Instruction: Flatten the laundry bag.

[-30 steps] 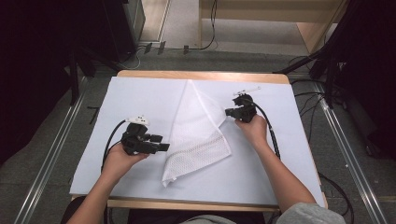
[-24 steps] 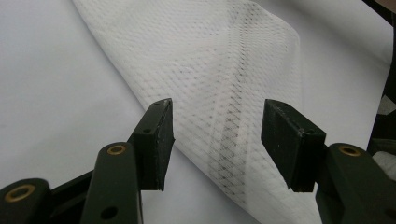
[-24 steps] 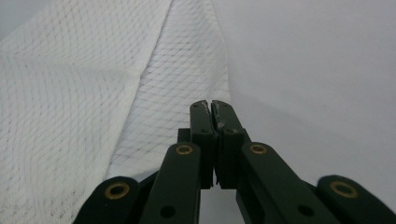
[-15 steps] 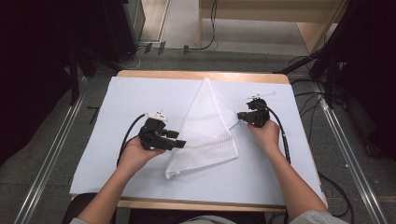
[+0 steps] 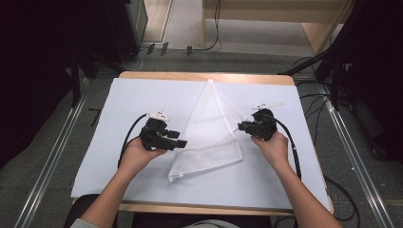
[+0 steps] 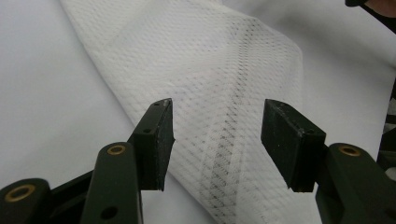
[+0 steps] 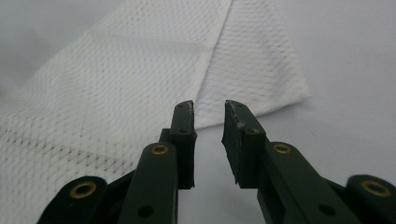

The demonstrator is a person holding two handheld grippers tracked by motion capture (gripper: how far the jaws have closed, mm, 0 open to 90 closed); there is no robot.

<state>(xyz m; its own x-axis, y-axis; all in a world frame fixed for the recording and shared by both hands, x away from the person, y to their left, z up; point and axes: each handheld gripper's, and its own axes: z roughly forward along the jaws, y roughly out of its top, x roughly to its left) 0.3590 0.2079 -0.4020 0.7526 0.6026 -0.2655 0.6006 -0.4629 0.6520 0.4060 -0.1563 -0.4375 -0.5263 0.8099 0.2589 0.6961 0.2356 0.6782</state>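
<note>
A white mesh cloth (image 5: 209, 128), folded into a tall triangle, lies flat in the middle of the white table cover (image 5: 133, 99). My left gripper (image 5: 183, 142) rests at the cloth's left edge, jaws wide open and pointing right. In the left gripper view the cloth (image 6: 210, 60) runs under and past the open left gripper (image 6: 217, 135). My right gripper (image 5: 240, 127) sits at the cloth's right edge, pointing left. Seen in the right gripper view, the right gripper (image 7: 208, 126) has a narrow gap holding nothing, aimed at a cloth (image 7: 116, 79) corner just ahead.
The cover spans nearly the whole wooden table (image 5: 199, 76). Black cables (image 5: 127, 137) trail from both grippers across it. Metal floor rails (image 5: 52, 156) run along both sides, and dark equipment stands at the back left and right.
My left gripper moved right up to the cloth's left edge. The right gripper moved slightly nearer and right, and the cloth's right side has spread out wider.
</note>
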